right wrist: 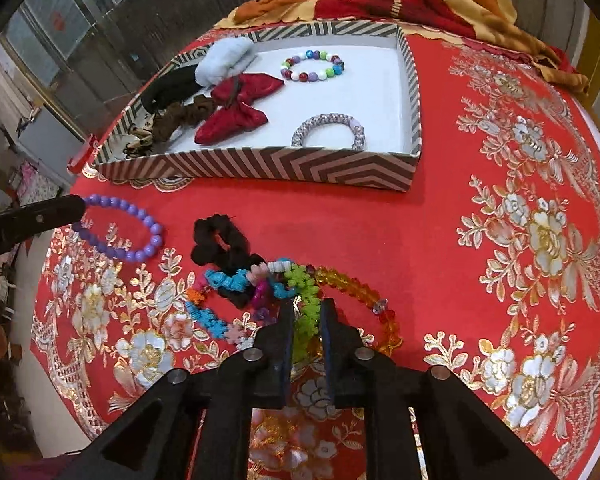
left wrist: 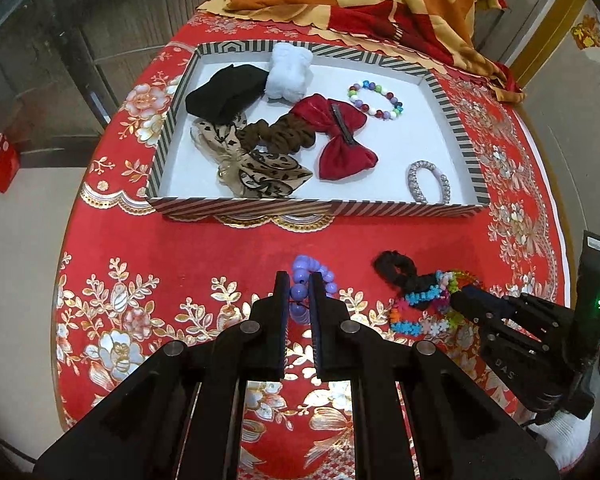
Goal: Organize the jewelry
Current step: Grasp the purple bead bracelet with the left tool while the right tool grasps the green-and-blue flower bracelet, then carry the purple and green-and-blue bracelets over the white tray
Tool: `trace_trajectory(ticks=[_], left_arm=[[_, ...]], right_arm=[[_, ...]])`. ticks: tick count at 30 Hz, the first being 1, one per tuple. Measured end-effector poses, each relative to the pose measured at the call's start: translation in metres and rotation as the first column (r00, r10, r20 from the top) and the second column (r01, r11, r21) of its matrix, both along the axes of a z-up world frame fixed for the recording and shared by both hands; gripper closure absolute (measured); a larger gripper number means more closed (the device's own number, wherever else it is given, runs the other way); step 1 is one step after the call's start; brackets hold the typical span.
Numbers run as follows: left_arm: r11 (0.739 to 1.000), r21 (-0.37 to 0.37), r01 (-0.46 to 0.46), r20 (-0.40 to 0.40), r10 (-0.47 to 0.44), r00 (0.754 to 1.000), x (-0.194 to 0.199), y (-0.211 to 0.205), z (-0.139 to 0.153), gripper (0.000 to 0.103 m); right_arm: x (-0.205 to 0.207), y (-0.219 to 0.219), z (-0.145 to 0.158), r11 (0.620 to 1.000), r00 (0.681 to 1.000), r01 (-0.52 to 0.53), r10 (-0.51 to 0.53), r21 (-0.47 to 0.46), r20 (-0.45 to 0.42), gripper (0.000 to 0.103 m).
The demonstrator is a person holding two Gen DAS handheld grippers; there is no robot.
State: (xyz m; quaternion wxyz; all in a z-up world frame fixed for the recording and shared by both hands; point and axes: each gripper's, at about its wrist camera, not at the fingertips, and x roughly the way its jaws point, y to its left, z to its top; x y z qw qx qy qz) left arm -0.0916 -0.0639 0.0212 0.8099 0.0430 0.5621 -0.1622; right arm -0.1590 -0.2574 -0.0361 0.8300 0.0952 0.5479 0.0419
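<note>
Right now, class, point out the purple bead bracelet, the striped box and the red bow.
purple bead bracelet (right wrist: pixel 155 229), right wrist view, bead on its right curve
striped box (right wrist: pixel 260 162), right wrist view, front wall
red bow (left wrist: pixel 346 156), left wrist view, lower lobe

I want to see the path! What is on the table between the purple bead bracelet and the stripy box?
Nothing: only bare red tablecloth lies between the purple bead bracelet and the stripy box, clearest in the right wrist view.
</note>
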Motion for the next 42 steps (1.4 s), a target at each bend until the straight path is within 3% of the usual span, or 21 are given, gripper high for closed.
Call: trace_trajectory(ticks=[2,6,7,9,12,22,34,42], left_arm=[[1.000,0.000,-0.002,-0.005,0.002,1.000,0.001,0.001,-0.001,0.095],[1.000,0.003,0.003,-0.006,-0.003,1.000,0.002,0.001,-0.003,0.095],[1.000,0.002,0.003,-0.007,-0.003,1.000,0.002,0.000,-0.003,0.095],[1.000,0.000,0.004,-0.008,-0.004,1.000,0.003,0.000,-0.002,0.095],[1.000,-0.009,0.007,-0.008,-0.007,1.000,0.003,0.001,0.002,0.095],[0.999,-0.024,0.029,0.037,-0.028,0.999,0.002,-0.004,0.026,0.095],[0.996,-0.046,0.076,0.114,-0.071,0.991,0.008,-0.019,0.072,0.095],[0.993,-0.036,0.113,0.154,-0.107,0.982,0.022,-0.038,0.092,0.095]], right_arm=[[0.002,0.001,-0.002,1.000,1.000,0.000,0.000,-0.003,-0.004,0.079],[0.005,0.004,-0.002,1.000,1.000,-0.008,0.008,-0.018,-0.008,0.077],[0.005,0.005,-0.002,1.000,1.000,-0.007,0.006,-0.022,-0.006,0.078],[0.006,0.008,-0.003,0.999,1.000,-0.015,0.014,-0.030,-0.004,0.091],[0.002,0.009,0.003,1.000,1.000,-0.026,0.026,-0.013,0.014,0.091],[-0.016,0.000,0.073,0.996,0.986,-0.017,0.003,0.084,0.167,0.091],[-0.009,-0.008,0.140,0.997,0.957,-0.033,0.009,0.076,0.289,0.091],[0.007,-0.020,0.158,0.999,0.949,-0.019,0.003,0.049,0.315,0.091]])
